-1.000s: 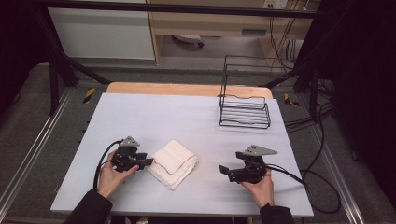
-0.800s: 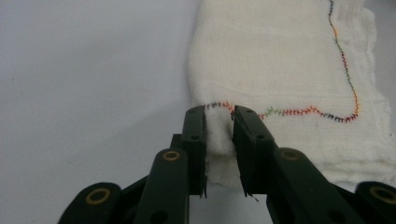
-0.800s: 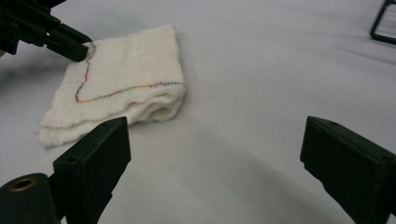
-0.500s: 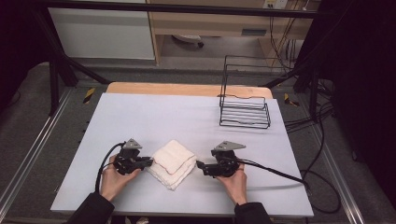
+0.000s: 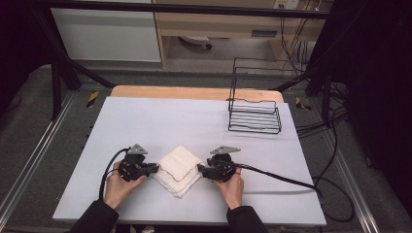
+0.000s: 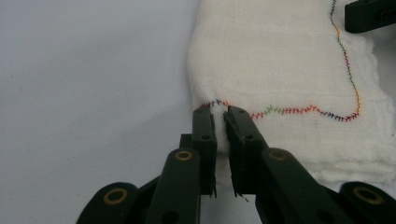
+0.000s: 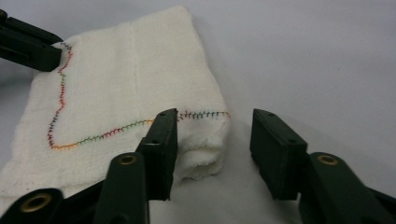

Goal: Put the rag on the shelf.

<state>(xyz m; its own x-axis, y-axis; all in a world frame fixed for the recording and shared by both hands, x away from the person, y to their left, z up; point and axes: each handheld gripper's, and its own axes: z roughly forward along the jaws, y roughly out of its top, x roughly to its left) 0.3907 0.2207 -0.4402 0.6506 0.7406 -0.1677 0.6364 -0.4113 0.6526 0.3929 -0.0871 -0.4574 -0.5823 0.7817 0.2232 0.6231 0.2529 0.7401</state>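
A folded white cloth [image 5: 179,170] lies on the desk [image 5: 145,121] near its front edge, directly between the two hands. The left gripper [image 6: 219,119] has its jaws pinched on the cloth's near corner, right at the coloured stitching [image 6: 299,110]. The right gripper [image 7: 215,140] stands wide open, its jaws straddling the opposite corner, which sits between them, closer to one jaw. I'd judge that closing there is what comes next.
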